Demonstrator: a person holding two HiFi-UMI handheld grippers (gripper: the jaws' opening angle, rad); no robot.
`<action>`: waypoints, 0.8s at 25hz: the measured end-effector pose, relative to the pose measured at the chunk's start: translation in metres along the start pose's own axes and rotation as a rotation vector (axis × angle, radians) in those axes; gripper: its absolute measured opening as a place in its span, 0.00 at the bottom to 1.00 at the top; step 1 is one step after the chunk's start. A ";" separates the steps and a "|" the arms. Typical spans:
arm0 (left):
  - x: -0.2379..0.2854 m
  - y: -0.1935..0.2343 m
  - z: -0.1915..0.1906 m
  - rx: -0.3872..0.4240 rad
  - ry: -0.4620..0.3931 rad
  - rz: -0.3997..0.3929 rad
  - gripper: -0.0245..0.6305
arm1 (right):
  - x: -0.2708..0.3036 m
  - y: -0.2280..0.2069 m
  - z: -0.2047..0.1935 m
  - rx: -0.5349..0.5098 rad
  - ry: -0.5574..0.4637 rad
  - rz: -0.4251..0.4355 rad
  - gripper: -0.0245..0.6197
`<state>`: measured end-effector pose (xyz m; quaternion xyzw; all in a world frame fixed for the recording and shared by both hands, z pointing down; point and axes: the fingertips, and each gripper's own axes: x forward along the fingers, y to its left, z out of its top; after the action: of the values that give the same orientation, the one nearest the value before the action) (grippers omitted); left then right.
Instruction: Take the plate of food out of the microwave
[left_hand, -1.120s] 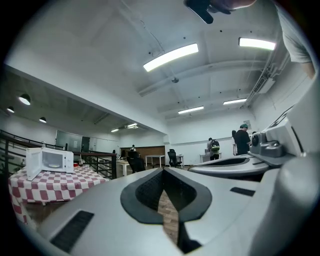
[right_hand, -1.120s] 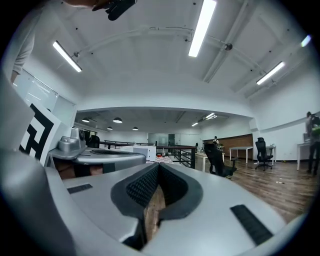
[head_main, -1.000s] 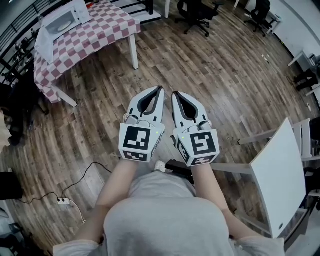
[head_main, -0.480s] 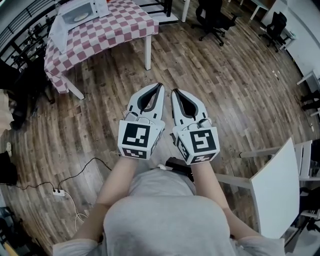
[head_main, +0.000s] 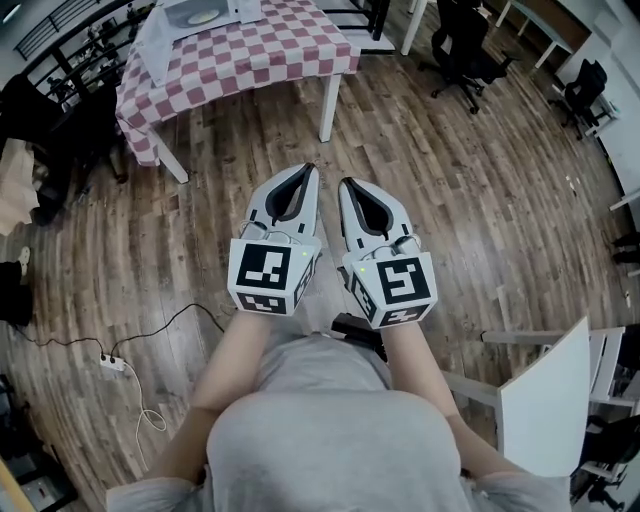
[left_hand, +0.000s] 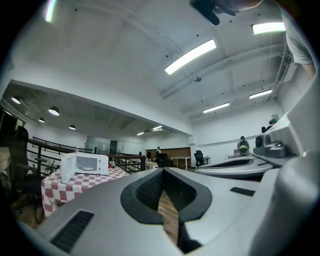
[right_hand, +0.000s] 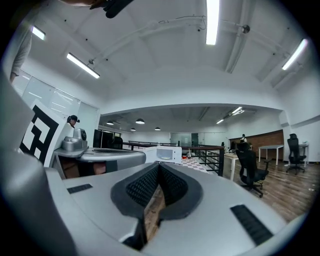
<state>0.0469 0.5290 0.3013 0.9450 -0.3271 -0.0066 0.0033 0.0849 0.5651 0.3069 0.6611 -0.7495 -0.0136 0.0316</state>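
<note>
A white microwave (head_main: 205, 12) stands on a table with a red-and-white checked cloth (head_main: 250, 60) at the top left of the head view, its door (head_main: 157, 48) swung open. Inside it a plate (head_main: 203, 17) with something pale shows. The left gripper view shows the same microwave (left_hand: 84, 164) far off, across the wooden floor. My left gripper (head_main: 308, 171) and right gripper (head_main: 345, 184) are held side by side in front of the person's body, pointing level, both shut and empty. The microwave (right_hand: 167, 154) shows small beyond the right gripper (right_hand: 159, 165).
Black office chairs (head_main: 465, 50) stand at the back right. A white table top (head_main: 545, 410) is at the lower right. A power strip with its cable (head_main: 112, 362) lies on the floor at the left. Dark clutter and a railing (head_main: 40, 110) line the left side.
The checked table and microwave have shifted rightwards in the head view and sit nearer the middle. The white table top has slid lower right. Both grippers stay side by side, shut.
</note>
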 end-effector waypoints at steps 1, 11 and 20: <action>-0.001 0.009 -0.001 -0.002 0.002 0.016 0.04 | 0.006 0.004 0.000 0.000 0.001 0.012 0.08; -0.019 0.083 -0.009 -0.037 0.018 0.154 0.04 | 0.055 0.046 -0.002 -0.002 0.012 0.132 0.08; -0.021 0.138 -0.009 -0.057 0.019 0.224 0.04 | 0.105 0.083 -0.002 -0.008 0.027 0.228 0.08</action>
<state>-0.0543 0.4335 0.3119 0.9021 -0.4301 -0.0067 0.0340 -0.0098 0.4714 0.3168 0.5715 -0.8193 -0.0039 0.0456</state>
